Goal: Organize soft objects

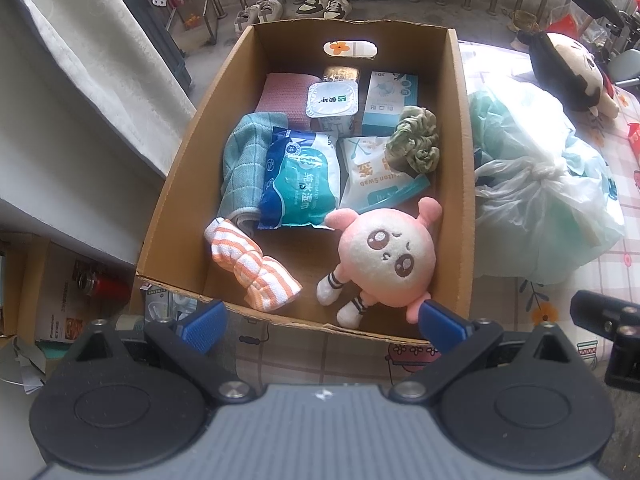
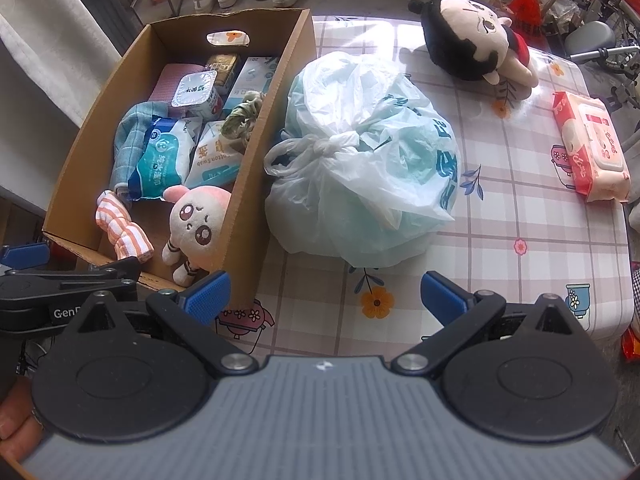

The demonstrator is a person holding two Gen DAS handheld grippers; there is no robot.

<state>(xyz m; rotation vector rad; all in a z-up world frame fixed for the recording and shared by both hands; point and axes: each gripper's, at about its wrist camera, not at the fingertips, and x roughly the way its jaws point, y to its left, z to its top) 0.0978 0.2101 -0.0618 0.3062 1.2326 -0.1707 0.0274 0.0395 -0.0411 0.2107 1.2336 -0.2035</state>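
A cardboard box (image 1: 456, 184) (image 2: 272, 128) stands on the checked tablecloth. Inside lie a pink round plush (image 1: 386, 260) (image 2: 198, 220), an orange-striped cloth (image 1: 252, 272) (image 2: 120, 224), a teal towel (image 1: 244, 160), a wet-wipes pack (image 1: 298, 180), a cotton swab pack (image 1: 372, 172), a green scrunchie (image 1: 416, 140), a yogurt cup (image 1: 332, 100) and small cartons. My left gripper (image 1: 322, 328) hangs open over the box's near edge, empty. My right gripper (image 2: 324, 296) is open over the table, in front of a tied plastic bag (image 2: 368, 160). A black-haired doll (image 2: 472, 40) (image 1: 572, 72) lies at the far right.
A pink wipes pack (image 2: 590, 148) rests near the table's right edge. Shoes (image 1: 324, 0) and railing stand beyond the box. A white wall and curtain (image 1: 80, 80) rise on the left. A person's hand (image 2: 16, 428) shows at the lower left of the right wrist view.
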